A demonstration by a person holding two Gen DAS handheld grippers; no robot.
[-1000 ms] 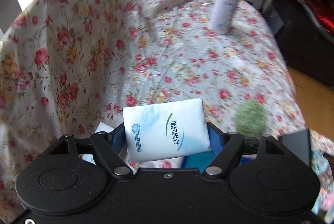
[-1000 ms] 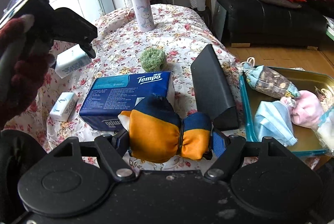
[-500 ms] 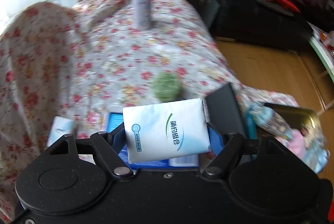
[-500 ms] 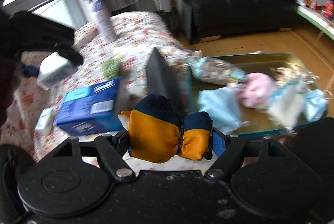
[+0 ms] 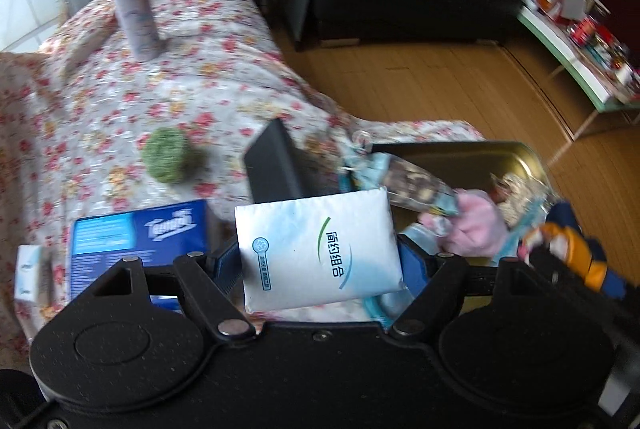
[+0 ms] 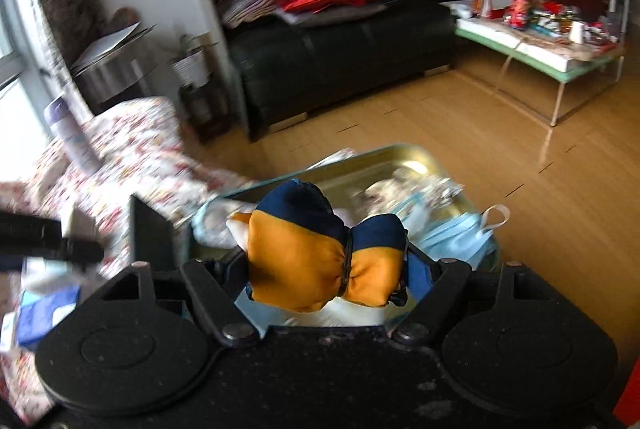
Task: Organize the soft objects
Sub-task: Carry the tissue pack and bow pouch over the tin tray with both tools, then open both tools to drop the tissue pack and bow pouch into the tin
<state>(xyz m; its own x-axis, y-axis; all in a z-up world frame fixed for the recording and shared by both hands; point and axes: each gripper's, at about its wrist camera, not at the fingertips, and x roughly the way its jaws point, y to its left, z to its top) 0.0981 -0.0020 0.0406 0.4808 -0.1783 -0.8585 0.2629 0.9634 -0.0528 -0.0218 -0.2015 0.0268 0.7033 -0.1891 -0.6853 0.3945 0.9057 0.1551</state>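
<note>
Floral bedspread [image 5: 192, 81] behind — white, seemingly soft tissue pack [image 5: 320, 249].

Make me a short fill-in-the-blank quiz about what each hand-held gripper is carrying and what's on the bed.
1. The left hand-held gripper is shut on a white ____ pack.
2. The right hand-held gripper grips a bundle coloured navy and ____.
3. The bottle standing on the floral cover is ____.
4. The blue box reads ____.

Missing words: tissue; orange; purple; Tempo
</note>
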